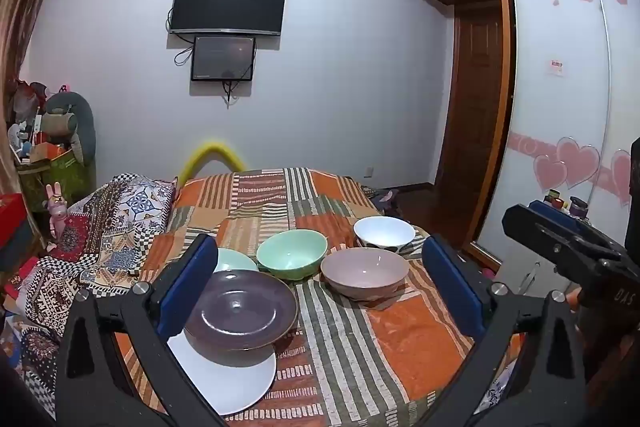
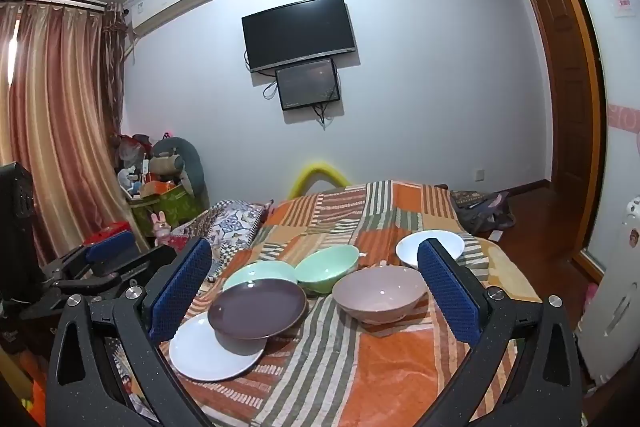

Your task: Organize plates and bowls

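Several dishes lie on the orange striped bedspread (image 1: pixel 404 343). A dark purple plate (image 1: pixel 240 309) rests raised over the far edge of a white plate (image 1: pixel 236 383), with a pale green plate (image 1: pixel 236 261) behind it. Behind these stand a green bowl (image 1: pixel 292 255), a pink bowl (image 1: pixel 366 273) and a white bowl (image 1: pixel 384 233). My left gripper (image 1: pixel 317 242) hovers open in front of them, holding nothing. My right gripper (image 2: pixel 314 246) is open and empty too, facing the purple plate (image 2: pixel 258 307), the pink bowl (image 2: pixel 380 291) and the green bowl (image 2: pixel 328 267).
A patterned quilt (image 1: pixel 112 227) is bunched on the bed's left side. Boxes and toys (image 2: pixel 160 187) crowd the corner by the curtain (image 2: pixel 60 107). A wardrobe (image 1: pixel 560 107) and a door (image 1: pixel 476 107) stand to the right, with wooden floor (image 2: pixel 532 211) beside the bed.
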Motion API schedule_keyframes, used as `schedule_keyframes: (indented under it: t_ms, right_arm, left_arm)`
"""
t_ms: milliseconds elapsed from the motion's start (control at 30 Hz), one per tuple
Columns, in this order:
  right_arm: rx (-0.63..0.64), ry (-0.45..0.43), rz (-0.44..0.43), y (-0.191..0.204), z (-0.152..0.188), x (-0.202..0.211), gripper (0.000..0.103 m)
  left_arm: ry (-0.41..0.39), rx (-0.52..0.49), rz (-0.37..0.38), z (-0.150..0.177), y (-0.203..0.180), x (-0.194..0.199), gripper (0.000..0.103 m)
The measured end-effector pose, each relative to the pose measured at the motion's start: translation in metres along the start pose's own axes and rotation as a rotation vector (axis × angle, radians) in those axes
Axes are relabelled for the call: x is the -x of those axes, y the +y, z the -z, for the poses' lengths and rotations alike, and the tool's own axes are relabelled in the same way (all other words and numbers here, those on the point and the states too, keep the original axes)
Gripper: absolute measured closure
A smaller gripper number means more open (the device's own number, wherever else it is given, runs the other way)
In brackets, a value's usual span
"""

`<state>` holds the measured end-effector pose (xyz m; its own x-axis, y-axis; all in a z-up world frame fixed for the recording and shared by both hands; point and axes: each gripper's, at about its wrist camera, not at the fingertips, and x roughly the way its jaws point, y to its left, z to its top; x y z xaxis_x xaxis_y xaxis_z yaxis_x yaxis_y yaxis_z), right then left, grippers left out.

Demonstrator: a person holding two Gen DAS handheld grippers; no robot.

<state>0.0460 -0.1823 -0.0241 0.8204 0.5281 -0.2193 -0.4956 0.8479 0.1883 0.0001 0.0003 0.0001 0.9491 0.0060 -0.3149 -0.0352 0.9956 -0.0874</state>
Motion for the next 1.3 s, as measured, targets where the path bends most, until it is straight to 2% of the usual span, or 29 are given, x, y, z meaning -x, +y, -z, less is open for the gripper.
schedule_keyframes:
  t_ms: [367, 833, 1300]
  right_arm:
    - [0.001, 0.001, -0.009, 0.0024, -0.0073, -0.0026, 0.000]
    - [0.003, -0.003, -0.018, 0.0014, -0.0053, 0.0008, 0.000]
    - [0.002, -0.002, -0.022, 0.0044, -0.0049, 0.0014, 0.000]
  left_arm:
    - [-0.033, -0.009, -0.015, 0.0033, 0.0007, 0.0045, 0.000]
    - [-0.030, 0.018, -0.029, 0.0007, 0.0059, 0.0016, 0.000]
    - [-0.039, -0.001, -0.040, 0.0034, 0.0007, 0.0049, 0.000]
